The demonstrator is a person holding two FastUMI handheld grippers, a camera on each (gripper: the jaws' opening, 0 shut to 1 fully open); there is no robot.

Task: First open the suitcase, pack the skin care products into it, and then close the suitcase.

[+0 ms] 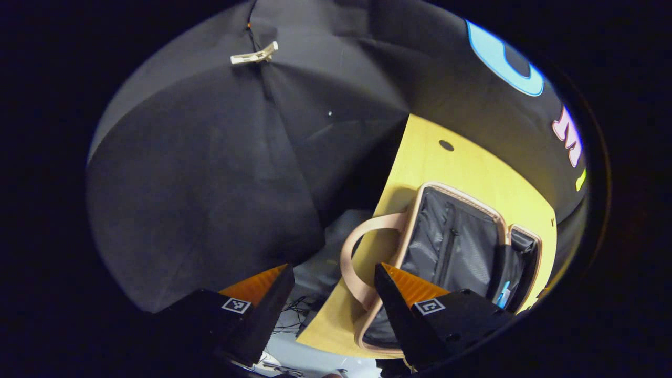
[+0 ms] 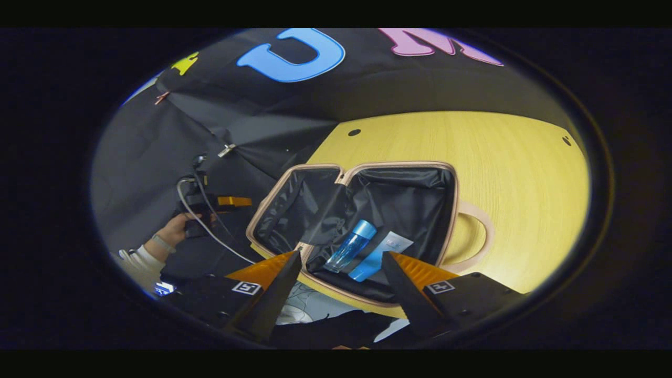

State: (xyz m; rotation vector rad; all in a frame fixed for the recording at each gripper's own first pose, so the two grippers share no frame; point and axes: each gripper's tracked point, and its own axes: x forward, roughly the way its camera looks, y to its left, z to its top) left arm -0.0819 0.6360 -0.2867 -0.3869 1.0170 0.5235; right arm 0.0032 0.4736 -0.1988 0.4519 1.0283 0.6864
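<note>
Open suitcase [image 2: 399, 199] on table [image 2: 525, 178] — bottle [image 2: 350, 245] and tube [image 2: 379, 256] inside — both grippers' fingers [image 2: 278, 283] wide apart, empty.

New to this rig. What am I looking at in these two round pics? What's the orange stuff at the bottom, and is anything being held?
No robot arm here: a person holds a two-finger claw in each hand, with a fisheye camera riding on each. The orange wedges are that claw's own fingers. The left gripper view shows the left claw, open and empty. The right gripper view shows the right claw, also open and empty, plus the person's hand farther off. On the yellow table lies an open suitcase with a blue bottle and a blue tube inside.
</note>
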